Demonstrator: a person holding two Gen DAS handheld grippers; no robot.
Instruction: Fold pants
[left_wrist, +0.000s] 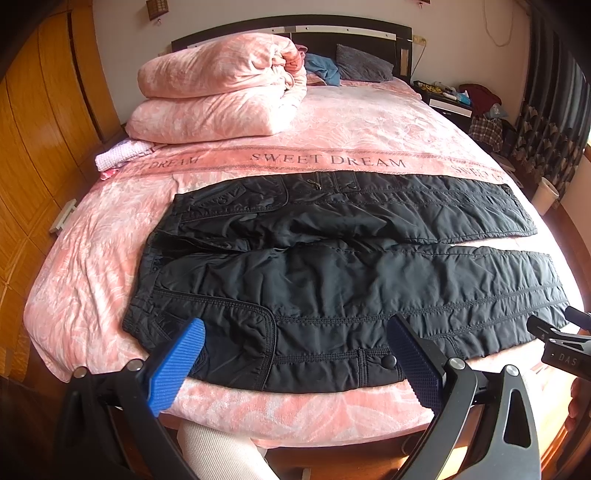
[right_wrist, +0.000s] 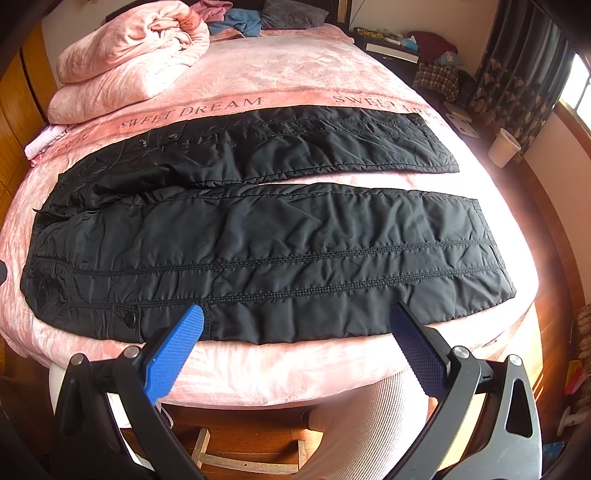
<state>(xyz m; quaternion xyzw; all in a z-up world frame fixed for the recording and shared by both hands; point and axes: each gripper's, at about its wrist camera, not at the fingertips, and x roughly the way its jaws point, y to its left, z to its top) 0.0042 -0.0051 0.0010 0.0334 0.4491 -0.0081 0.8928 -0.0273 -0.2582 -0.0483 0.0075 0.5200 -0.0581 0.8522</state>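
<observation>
Pants (left_wrist: 332, 266), black and quilted, lie spread flat across the near part of the bed (left_wrist: 332, 122), waistband to the left and both legs running out to the right. A narrow strip of pink cover shows between the two legs from the crotch onward. The near leg lies just beside the bed's front edge; the far leg lies just below the "SWEET DREAM" lettering woven into the cover.

Behind the pants, toward the headboard, a folded pink quilt (left_wrist: 221, 88) is stacked on the left side of the bed, with a grey pillow (left_wrist: 364, 66) and a blue garment (left_wrist: 323, 68) beside it. A nightstand (left_wrist: 443, 99) stands to the right of the bed, piled with small things too blurred to name.

In the left wrist view the left gripper (left_wrist: 295, 341) hovers over the near hip area, its jaws wide apart and holding nothing, a snap button (left_wrist: 388, 362) visible just beside its right finger. In the right wrist view the right gripper (right_wrist: 297, 326) hovers over the near leg's lower edge, jaws likewise spread wide and empty; whether either fingertip touches the fabric cannot be told.
</observation>
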